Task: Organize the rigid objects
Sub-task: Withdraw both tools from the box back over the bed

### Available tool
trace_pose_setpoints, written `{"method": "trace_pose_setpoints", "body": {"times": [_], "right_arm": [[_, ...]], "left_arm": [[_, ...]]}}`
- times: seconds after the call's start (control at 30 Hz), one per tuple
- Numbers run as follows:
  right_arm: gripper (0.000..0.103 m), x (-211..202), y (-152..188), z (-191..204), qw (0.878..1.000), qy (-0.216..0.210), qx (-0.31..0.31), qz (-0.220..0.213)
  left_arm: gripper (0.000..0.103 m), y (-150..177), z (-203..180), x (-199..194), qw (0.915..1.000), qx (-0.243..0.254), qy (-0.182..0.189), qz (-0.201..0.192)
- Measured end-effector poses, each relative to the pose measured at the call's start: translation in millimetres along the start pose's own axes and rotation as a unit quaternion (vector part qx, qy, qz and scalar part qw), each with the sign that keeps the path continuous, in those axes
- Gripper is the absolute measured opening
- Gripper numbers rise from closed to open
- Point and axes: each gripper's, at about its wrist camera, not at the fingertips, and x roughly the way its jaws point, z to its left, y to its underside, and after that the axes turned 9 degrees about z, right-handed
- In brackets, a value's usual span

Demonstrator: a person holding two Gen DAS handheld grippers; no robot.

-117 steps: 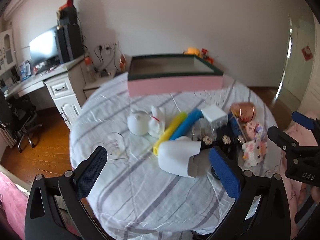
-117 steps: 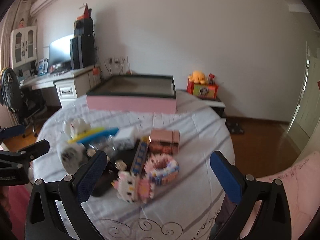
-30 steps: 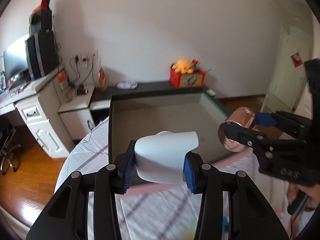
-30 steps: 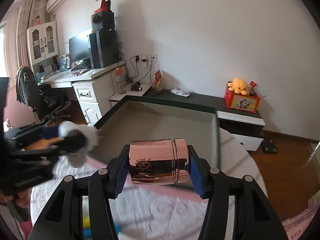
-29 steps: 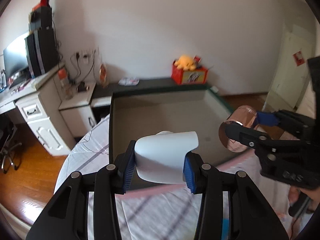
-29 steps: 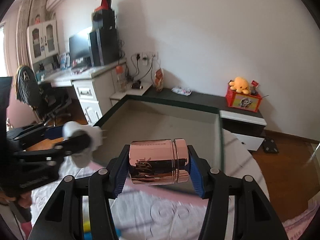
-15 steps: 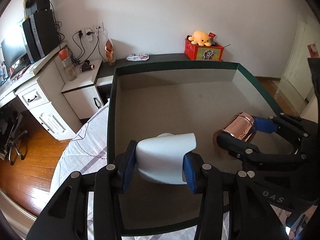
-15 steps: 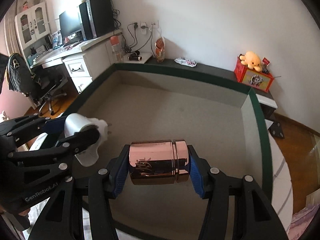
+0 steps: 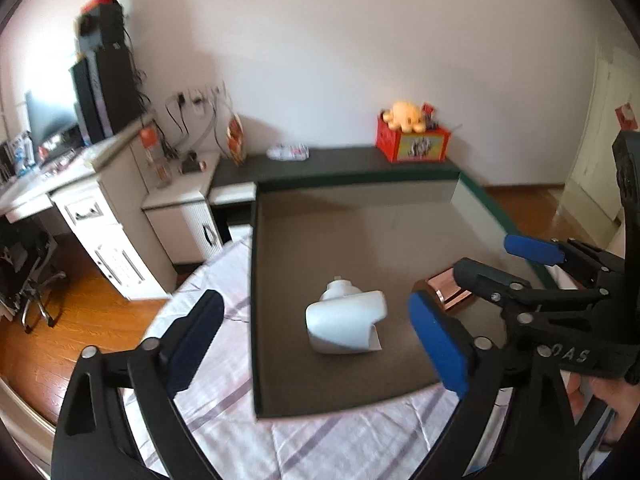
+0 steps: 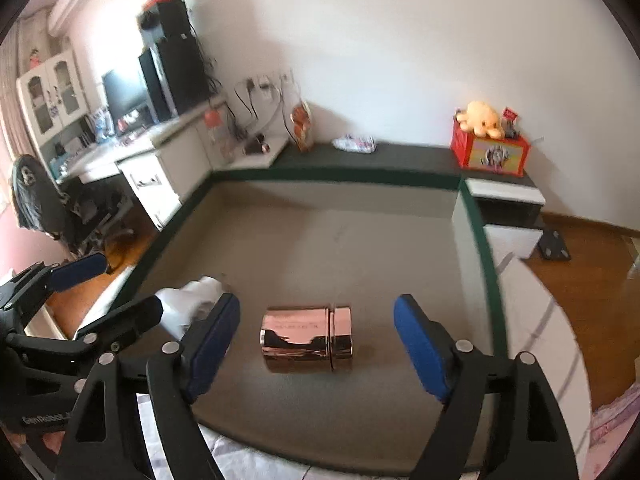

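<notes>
My left gripper (image 9: 316,336) is spread wide with nothing between its blue pads (image 9: 194,338). The white piece (image 9: 346,320) lies free on the floor of the box (image 9: 280,360), between and just beyond my fingertips, nearer the box's near-left side. It rests on its side, touching neither pad.

My right gripper (image 10: 316,344) is also wide open and holds nothing. The copper can (image 10: 307,338) lies on its side on the box floor, centred between my two pads (image 10: 418,346) and clear of both, its lid end pointing right. From the left view the can sits to the right of the white piece, partly hidden behind my right gripper's fingers.

The two pieces lie near each other in the near half of the box, apart. The box has a dark green rim (image 10: 482,240) and sits on a striped cloth (image 9: 224,412). Beyond it, far right, a red box (image 10: 488,152) carries a yellow plush (image 10: 482,118); a desk (image 9: 92,200) stands far left.
</notes>
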Motion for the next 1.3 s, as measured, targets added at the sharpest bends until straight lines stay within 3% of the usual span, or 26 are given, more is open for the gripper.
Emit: {"method": "trace_pose_setpoints", "body": {"times": [0.17,0.23,0.3,0.37,0.5,0.67,1.0,1.17,1.3], "right_arm": [[0.084,-64.4,15.6,11.9,0.998,-0.008,-0.014,-0.055],[0.089,-96.6,28.6,20.1,0.996,-0.01,-0.025,-0.081],[0.103,-121.2,42.1,27.3,0.994,-0.006,-0.032,-0.103],[0.103,-148.8,60.6,37.2,0.991,0.001,-0.044,-0.127],[0.103,-191.9,101.3,50.2,0.984,0.028,-0.049,-0.167],[0.103,-229.4,154.3,52.4,0.979,0.049,-0.031,-0.194],[0.103,-256.2,208.8,47.6,0.978,0.084,-0.005,-0.19],[0.103,-248.0,222.7,38.8,0.979,0.108,0.003,-0.172],[0.103,-223.3,232.5,28.2,0.982,0.132,0.013,-0.133]], "left_arm": [[0.103,26.0,4.2,-73.1,0.9969,0.005,-0.034,-0.071],[0.103,36.8,5.0,-101.9,0.9946,0.005,-0.04,-0.096],[0.103,52.3,1.9,-130.8,0.9919,0.005,-0.042,-0.12],[0.103,67.7,-2.0,-152.7,0.9893,0.007,-0.048,-0.137],[0.103,107.0,-12.7,-189.7,0.986,0.004,-0.061,-0.155],[0.103,153.6,-12.0,-216.1,0.9867,-0.017,-0.061,-0.15],[0.103,191.2,-25.4,-241.3,0.9883,0.003,-0.055,-0.142],[0.103,197.5,-34.6,-238.2,0.99,0.014,-0.046,-0.132],[0.103,201.4,-39.4,-226.8,0.9924,0.026,-0.04,-0.114]]}}
